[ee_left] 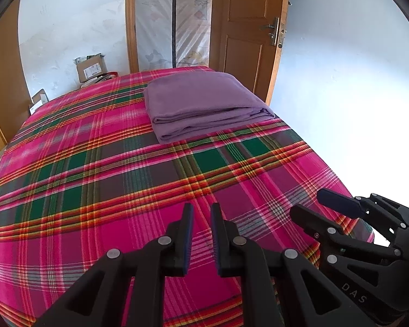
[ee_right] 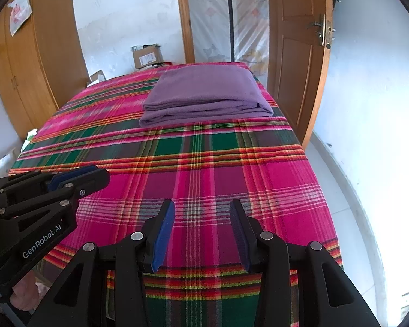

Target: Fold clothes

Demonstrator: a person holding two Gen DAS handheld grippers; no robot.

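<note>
Purple cloth [ee_left: 204,103] — far beyond claws [ee_left: 201,212]

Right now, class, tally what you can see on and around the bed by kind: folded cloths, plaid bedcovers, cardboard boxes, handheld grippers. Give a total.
Folded purple cloth: 1
Plaid bedcover: 1
Cardboard boxes: 2, one against the wall, one lower at the bed's far corner
Grippers: 2, left gripper, right gripper
Total: 6

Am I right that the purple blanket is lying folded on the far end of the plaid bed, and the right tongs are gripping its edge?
Not quite. The purple blanket does lie folded at the far end of the plaid bed, but the right tongs grip nothing: the right wrist view shows them open above bare plaid at the near end, well short of the blanket.
</note>
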